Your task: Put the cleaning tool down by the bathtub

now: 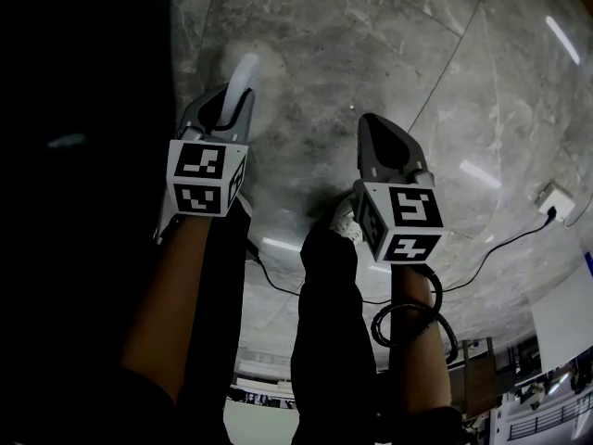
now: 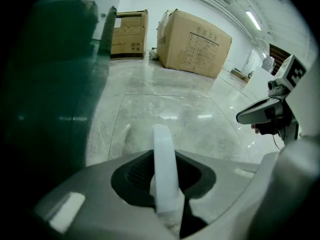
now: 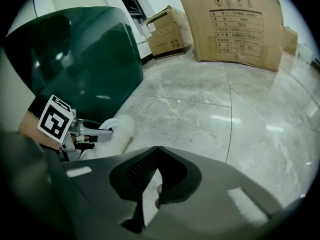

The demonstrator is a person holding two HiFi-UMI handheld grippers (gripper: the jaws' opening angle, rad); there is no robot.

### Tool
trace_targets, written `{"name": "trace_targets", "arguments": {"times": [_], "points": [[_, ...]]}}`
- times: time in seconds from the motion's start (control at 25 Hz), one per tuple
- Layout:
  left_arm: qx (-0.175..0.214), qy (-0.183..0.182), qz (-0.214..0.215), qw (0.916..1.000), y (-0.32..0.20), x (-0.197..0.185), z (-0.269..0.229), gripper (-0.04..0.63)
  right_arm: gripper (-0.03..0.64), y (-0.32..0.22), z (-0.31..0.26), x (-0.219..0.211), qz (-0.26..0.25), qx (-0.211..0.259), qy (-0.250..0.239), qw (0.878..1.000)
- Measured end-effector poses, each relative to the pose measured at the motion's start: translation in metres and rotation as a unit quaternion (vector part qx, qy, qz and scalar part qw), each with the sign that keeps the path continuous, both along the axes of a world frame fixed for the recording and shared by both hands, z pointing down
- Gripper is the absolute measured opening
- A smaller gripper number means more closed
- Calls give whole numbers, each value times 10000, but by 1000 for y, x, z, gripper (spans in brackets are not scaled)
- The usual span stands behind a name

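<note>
One large box (image 3: 240, 26) stands closed; left gripper (image 1: 232, 100) clenches the cleaning tool (image 2: 164, 169); right gripper's (image 3: 157, 153) fingers meet, empty.

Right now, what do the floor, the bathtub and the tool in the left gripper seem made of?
Floor: polished grey stone, veined, mirroring lights. Bathtub: glossy dark green, perhaps acrylic or enamel; highlights show. Cleaning tool: smooth white handle, probably plastic; head looks fluffy.

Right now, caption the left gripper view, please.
Left gripper grips white cleaning tool over marble floor, green bathtub at left.
</note>
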State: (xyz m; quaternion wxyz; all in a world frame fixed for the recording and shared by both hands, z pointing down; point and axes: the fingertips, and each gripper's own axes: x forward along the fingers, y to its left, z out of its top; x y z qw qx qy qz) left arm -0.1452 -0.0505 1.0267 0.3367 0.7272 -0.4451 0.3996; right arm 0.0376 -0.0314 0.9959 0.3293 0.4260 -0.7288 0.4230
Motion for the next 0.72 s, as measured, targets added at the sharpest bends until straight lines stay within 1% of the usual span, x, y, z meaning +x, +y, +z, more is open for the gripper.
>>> {"name": "trace_targets", "arguments": {"times": [0.12, 0.24, 0.44, 0.72], "points": [[-26, 36, 61, 10000, 1, 2, -2, 87, 18, 3, -2, -2, -48, -20, -8, 10000], [-47, 51, 172, 9998, 2, 6, -2, 110, 18, 3, -4, -5, -89, -22, -18, 10000], [-17, 30, 46, 10000, 1, 4, -8, 146, 18, 1, -10, -5, -184, 16, -27, 9998], [36, -59, 13, 10000, -1, -1, -21, 156, 18, 1, -21, 2, -176, 44, 2, 9998]]}}
